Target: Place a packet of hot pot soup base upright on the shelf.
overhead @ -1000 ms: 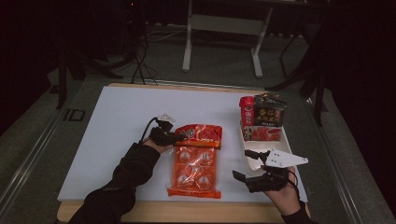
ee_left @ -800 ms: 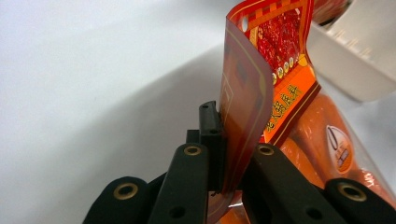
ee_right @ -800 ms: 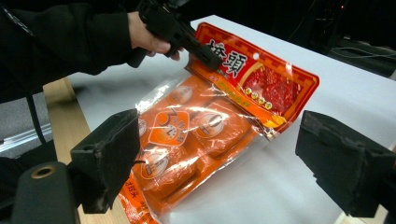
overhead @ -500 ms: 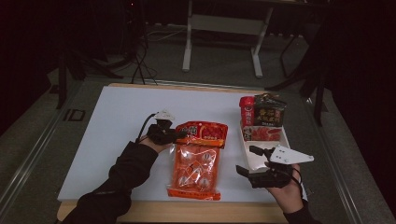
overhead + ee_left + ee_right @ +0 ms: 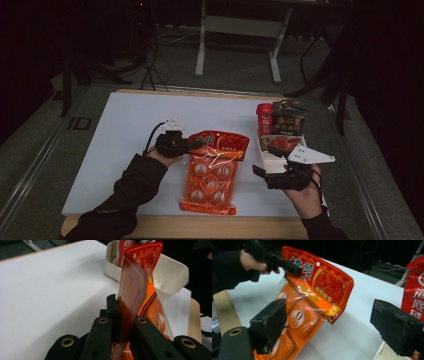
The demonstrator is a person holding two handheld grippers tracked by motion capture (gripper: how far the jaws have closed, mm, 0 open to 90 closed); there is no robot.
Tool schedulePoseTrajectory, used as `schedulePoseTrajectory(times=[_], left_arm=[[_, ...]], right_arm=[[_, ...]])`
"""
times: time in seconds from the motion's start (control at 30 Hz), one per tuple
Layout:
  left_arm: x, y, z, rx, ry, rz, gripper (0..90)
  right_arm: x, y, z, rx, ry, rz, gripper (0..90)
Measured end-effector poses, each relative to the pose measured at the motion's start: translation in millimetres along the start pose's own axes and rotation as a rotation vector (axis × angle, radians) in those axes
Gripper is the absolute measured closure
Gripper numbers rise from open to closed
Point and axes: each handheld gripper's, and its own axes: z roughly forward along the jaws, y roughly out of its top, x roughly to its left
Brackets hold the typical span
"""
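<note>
The left hand-held gripper (image 5: pixel 192 145) is clamped on the red header edge of a glossy orange plastic snack bag with round wrapped pieces inside (image 5: pixel 210 175), lifting that end while the rest lies on the white counter (image 5: pixel 115 130). At three o'clock, the right hand-held gripper (image 5: pixel 272 172) hangs wide open and empty. Beyond it, at one o'clock, sits a rigid cream tray (image 5: pixel 267 161) of upright packets. My guess: the bag is being lifted for packing; next it must swing toward the tray.
</note>
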Motion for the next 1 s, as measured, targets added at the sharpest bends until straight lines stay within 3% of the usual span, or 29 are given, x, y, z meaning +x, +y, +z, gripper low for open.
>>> schedulePoseTrajectory(times=[0.2,0.33,0.4,0.53,0.67,0.8,0.9,0.93,1.0], left_arm=[[-9.6,2.6,-6.2,-0.028,-0.020,0.021,89.9],[-15.9,3.9,-10.0,-0.050,-0.041,0.038,89.9],[-19.2,4.3,-11.6,-0.062,-0.050,0.046,89.9],[-25.3,4.9,-14.0,-0.086,-0.067,0.063,89.9],[-30.0,6.8,-15.8,-0.096,-0.082,0.074,89.9],[-36.1,8.8,-16.9,-0.106,-0.101,0.091,90.0],[-41.3,10.5,-17.5,-0.106,-0.098,0.104,90.0],[-42.2,10.8,-17.4,-0.108,-0.101,0.103,90.0],[-43.2,10.9,-17.3,-0.106,-0.093,0.100,90.0]], right_arm=[[-5.2,5.8,7.4,-0.019,0.009,0.039,10.6],[-5.0,7.1,13.4,-0.011,0.051,0.058,10.4],[-3.6,8.1,16.6,-0.005,0.048,0.048,10.4],[-3.5,9.5,25.7,0.023,0.085,0.044,11.0],[-1.7,8.1,34.4,0.049,0.058,0.016,15.7],[-4.4,5.3,43.1,0.063,0.105,0.053,26.0],[-2.8,1.9,50.8,0.095,0.113,0.051,34.2],[-2.1,0.6,52.5,0.100,0.113,0.050,42.4],[-1.6,-1.0,54.9,0.106,0.156,0.052,57.9]])
